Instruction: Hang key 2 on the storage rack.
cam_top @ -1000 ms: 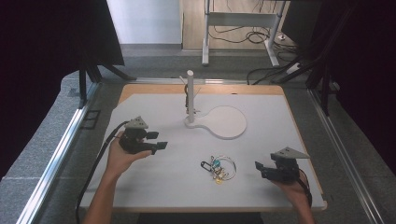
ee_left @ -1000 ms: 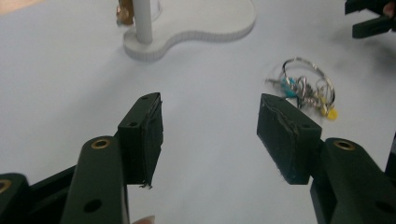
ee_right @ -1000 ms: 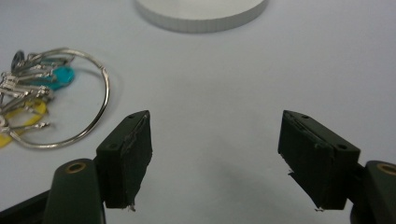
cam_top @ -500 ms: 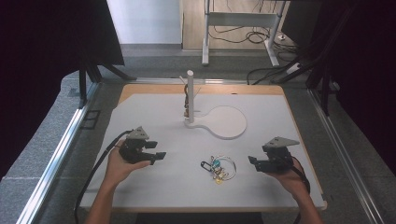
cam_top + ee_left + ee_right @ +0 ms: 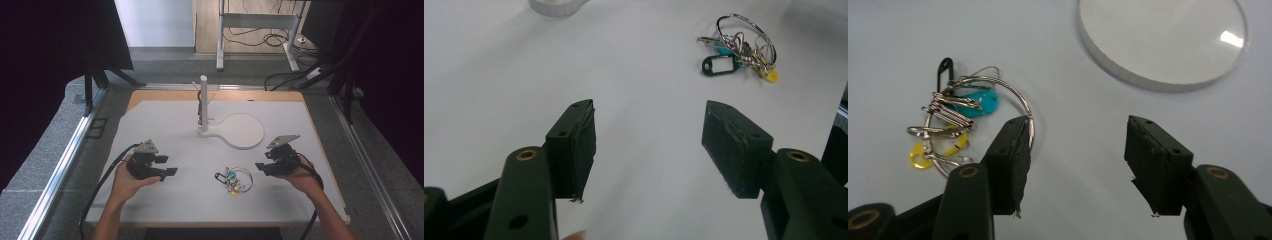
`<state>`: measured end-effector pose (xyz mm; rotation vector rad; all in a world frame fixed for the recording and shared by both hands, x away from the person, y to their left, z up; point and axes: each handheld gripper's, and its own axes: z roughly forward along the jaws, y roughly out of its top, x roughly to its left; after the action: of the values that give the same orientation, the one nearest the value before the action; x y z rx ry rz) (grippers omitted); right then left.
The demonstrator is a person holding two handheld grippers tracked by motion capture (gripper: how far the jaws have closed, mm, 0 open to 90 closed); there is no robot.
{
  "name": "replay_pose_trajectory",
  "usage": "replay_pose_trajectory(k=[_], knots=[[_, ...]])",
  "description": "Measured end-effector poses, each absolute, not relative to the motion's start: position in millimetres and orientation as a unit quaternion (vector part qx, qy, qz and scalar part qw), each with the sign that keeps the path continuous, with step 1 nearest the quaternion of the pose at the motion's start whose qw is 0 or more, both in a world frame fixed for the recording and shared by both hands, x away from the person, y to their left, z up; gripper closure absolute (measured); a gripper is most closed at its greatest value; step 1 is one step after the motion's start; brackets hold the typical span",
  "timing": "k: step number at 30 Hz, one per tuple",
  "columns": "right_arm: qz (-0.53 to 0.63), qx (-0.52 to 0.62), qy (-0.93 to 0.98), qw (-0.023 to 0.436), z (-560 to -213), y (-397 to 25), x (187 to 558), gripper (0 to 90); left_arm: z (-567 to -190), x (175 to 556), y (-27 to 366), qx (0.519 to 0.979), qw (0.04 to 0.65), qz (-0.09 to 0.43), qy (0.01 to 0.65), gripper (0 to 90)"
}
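Lying loose on the white board [image 5: 165, 125] near its front edge, the key ring [image 5: 233, 178] carries tags and clips, between 2 grippers: left gripper [image 5: 161, 166] and right gripper [image 5: 261, 166], both spread wide, grasping nothing.

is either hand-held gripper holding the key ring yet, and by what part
Nothing is held. Both the left hand-held gripper and the right hand-held gripper are open with nothing between their jaws. The key ring lies on the table between them.
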<state>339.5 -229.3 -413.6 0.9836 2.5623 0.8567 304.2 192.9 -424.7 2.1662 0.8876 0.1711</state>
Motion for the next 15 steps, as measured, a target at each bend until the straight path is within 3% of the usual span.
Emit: replay_pose_trajectory(k=[8, 15], knots=[[0.227, 0.3, 0.922, 0.088, -423.2, -193.4, 353.0, 49.9, -424.8, 301.8, 197.8, 0.849, 0.388, 0.073, 0.352, 39.1], [0.204, 0.3, 0.93, 0.063, -432.4, -186.7, 363.4, 54.1, -428.6, 301.7, 197.4, 0.852, 0.384, 0.068, 0.35, 39.0]])
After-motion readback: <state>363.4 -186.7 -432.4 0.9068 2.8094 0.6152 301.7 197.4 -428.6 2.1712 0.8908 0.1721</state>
